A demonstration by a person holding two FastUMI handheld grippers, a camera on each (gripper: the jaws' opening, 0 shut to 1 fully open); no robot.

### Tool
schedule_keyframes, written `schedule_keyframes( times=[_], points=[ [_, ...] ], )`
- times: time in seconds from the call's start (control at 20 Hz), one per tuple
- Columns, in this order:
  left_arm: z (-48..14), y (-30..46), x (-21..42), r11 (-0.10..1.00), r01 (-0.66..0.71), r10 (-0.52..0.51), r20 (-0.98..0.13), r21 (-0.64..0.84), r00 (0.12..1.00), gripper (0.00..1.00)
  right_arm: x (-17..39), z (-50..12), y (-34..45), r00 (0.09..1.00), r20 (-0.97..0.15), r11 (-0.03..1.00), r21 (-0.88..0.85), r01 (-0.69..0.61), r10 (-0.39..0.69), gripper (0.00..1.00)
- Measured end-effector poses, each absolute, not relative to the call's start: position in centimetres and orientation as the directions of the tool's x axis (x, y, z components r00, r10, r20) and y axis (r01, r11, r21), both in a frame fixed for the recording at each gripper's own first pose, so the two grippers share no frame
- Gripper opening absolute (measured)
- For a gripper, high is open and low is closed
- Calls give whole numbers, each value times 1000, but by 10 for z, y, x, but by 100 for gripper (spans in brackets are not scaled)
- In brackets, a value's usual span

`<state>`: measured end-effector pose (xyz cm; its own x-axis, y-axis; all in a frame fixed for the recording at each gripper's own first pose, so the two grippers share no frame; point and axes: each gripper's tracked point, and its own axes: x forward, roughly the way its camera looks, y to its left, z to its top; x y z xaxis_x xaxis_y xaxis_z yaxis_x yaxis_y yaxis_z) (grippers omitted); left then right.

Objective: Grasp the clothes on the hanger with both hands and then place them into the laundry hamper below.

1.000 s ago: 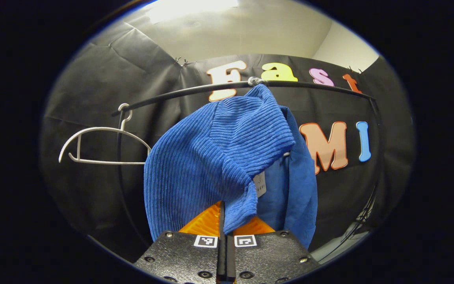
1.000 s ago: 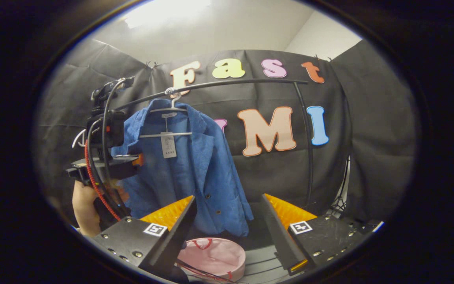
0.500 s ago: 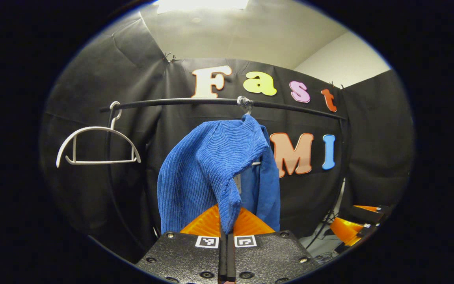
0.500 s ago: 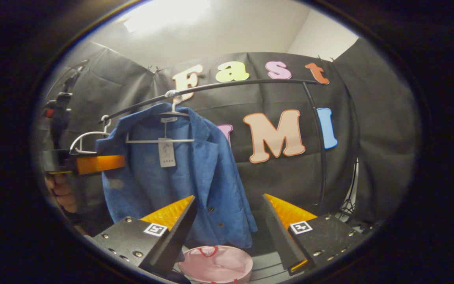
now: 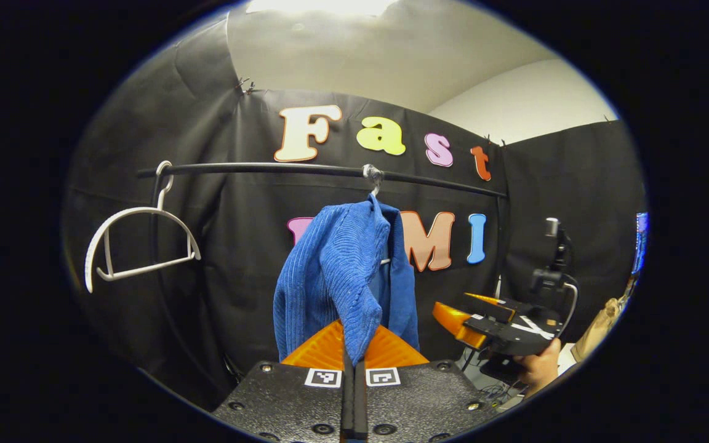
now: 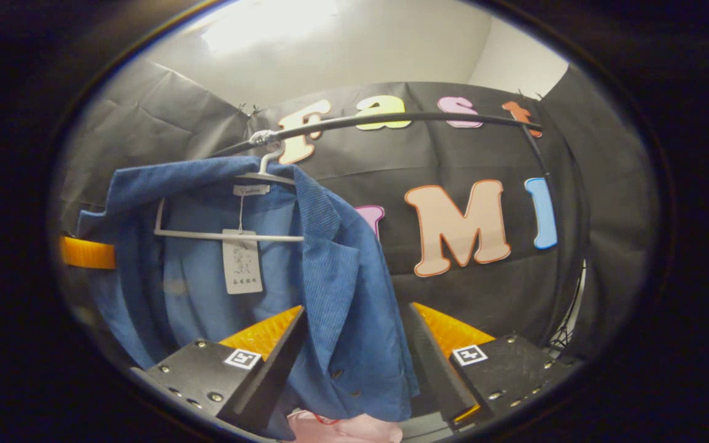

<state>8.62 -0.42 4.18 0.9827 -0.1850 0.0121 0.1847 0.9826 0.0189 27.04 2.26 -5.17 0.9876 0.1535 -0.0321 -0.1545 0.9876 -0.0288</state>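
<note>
Left gripper view. The left gripper [image 5: 354, 354] has its jaws clenched on a fold of the blue corduroy jacket [image 5: 336, 277], at the sleeve or shoulder side of the garment. The jacket hangs from a white hanger whose hook [image 5: 372, 178] sits near the middle of the black rail [image 5: 256, 168]; cloth stretches from that hook down to the jaws, so the garment's long axis slopes toward this gripper. An empty white hanger [image 5: 139, 243] hangs at the rail's left end. The right gripper [image 5: 490, 317], held in a hand [image 5: 536, 369], stands apart from the jacket on its far side.

Right gripper view. The right gripper [image 6: 354, 344] has its jaws spread wide and released, holding nothing. The jacket's [image 6: 330, 277] front edge, with its lapel and buttons, hangs straight down between the two jaws, its long axis vertical; whether either jaw touches the cloth cannot be told. The hanger bar [image 6: 225, 235] and a paper tag [image 6: 242, 261] lie up and left of the jaws. The pink laundry hamper [image 6: 354, 431] shows directly below the hem. Judgement: the nearer free jaws are the right ones, and closing them on the front edge would complete the two-handed grasp before the lift off the hanger.
</note>
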Motion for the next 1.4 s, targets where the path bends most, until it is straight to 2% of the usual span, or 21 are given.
schedule_keyframes(
  times=[0.25, 0.5, 0.6, 0.65, 0.7, 0.75, 0.85, 0.9, 0.95, 1.0, 1.1, 1.15, 1.2, 1.25, 1.3, 1.4],
  points=[
    [49, 13, 86, 973, 229, -229, -13, -8, 973, 0, 316, -81, 65, 977, -97, 979, -59, -197, 191, 96],
    [51, 16, 83, 952, 306, -307, -54, -21, 950, 1, 352, -84, 94, 975, -110, 979, -44, -200, 195, 95],
    [53, 28, 82, 958, 287, -287, -44, 7, 957, 2, 360, -87, 100, 971, -125, 979, 10, -204, 204, 98],
    [52, 29, 83, 958, 285, -284, -37, 23, 958, 2, 363, -87, 106, 963, -134, 972, 53, -227, 232, 96],
    [53, 29, 83, 958, 283, -282, -31, 32, 959, 2, 362, -84, 107, 963, -114, 968, 79, -238, 246, 74],
    [52, 30, 83, 958, 286, -285, -26, 36, 958, 2, 364, -80, 93, 981, -74, 982, 81, -170, 177, 51],
    [51, 31, 74, 951, 306, -305, -29, 46, 952, 5, 355, -82, 91, 976, -101, 980, 61, -188, 193, 7],
    [52, 32, 68, 950, 309, -308, -11, 49, 951, 7, 350, -82, 99, 971, -103, 976, 69, -208, 214, 11],
    [51, 31, 68, 951, 306, -307, 9, 43, 952, 6, 345, -82, 100, 975, -99, 980, 49, -193, 197, 7],
    [43, 29, 72, 953, 300, -301, 5, 35, 954, 5, 346, -74, 94, 983, -85, 987, 22, -162, 163, 8],
    [23, 25, 86, 955, 295, -294, -17, 16, 956, 7, 352, -70, 89, 986, -78, 989, -1, -147, 146, 0],
    [13, 22, 88, 955, 296, -296, -35, 8, 955, 7, 352, -68, 88, 989, -74, 991, -23, -131, 129, 4],
    [3, 19, 91, 956, 292, -292, -52, -9, 955, 7, 354, -68, 88, 988, -77, 990, -36, -136, 133, 0],
    [-3, 15, 98, 957, 288, -289, -51, -29, 956, 6, 354, -72, 90, 987, -88, 990, -32, -140, 136, 4],
    [-8, 11, 104, 955, 293, -296, -56, -42, 954, 7, 356, -73, 89, 986, -93, 990, -32, -139, 135, 0],
    [-19, 5, 113, 953, 297, -301, -62, -64, 952, 24, 354, -74, 88, 987, -98, 990, -47, -131, 126, 4]
  ],
)
